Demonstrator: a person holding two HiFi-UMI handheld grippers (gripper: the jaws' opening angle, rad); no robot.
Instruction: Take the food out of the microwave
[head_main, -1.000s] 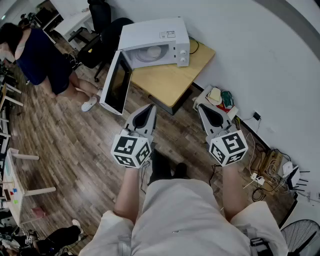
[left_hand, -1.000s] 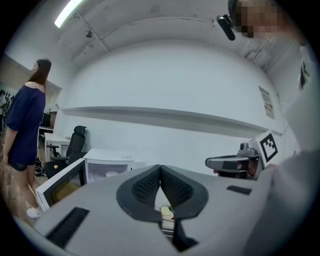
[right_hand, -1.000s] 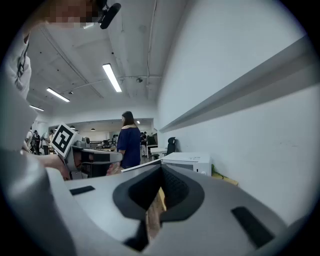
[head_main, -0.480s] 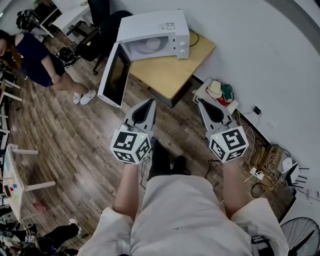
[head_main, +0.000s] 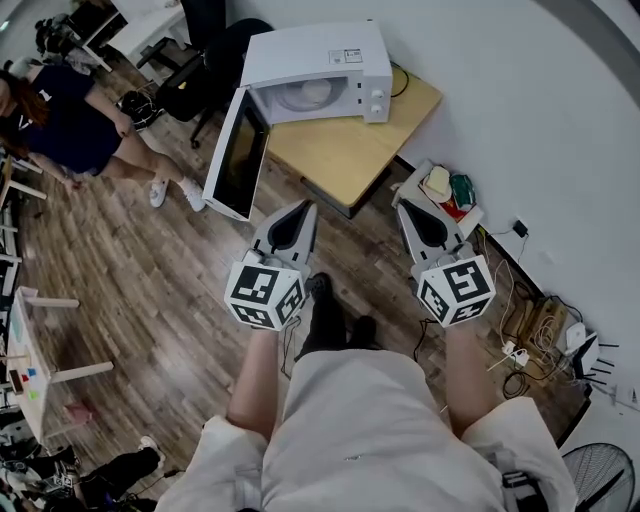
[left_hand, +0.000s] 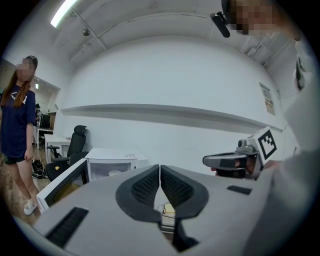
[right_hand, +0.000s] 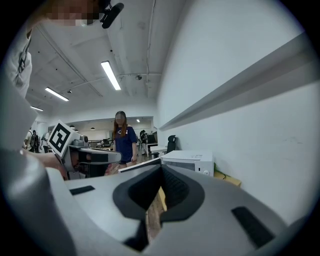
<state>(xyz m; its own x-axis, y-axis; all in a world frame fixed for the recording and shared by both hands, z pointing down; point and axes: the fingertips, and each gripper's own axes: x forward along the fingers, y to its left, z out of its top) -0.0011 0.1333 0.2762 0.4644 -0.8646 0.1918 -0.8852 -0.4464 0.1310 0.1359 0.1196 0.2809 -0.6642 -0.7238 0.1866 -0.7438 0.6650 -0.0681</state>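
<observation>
A white microwave (head_main: 320, 72) stands on a low wooden table (head_main: 350, 150) against the wall, its door (head_main: 238, 155) swung wide open to the left. Inside it sits a pale dish of food (head_main: 303, 96), also visible in the left gripper view as the pale dish (left_hand: 114, 173). My left gripper (head_main: 303, 208) and right gripper (head_main: 405, 207) are held side by side well short of the table, both shut with nothing between their jaws. The microwave (right_hand: 187, 161) shows ahead in the right gripper view.
A person in a dark top (head_main: 60, 125) stands on the wooden floor to the left of the microwave door. A small white stand with clutter (head_main: 440, 195) is right of the table. Cables and a power strip (head_main: 525, 345) lie along the wall at right. An office chair (head_main: 195, 75) stands behind the door.
Both grippers have drifted slightly forward toward the table, still shut. The person at left has shifted farther back along the floor.
</observation>
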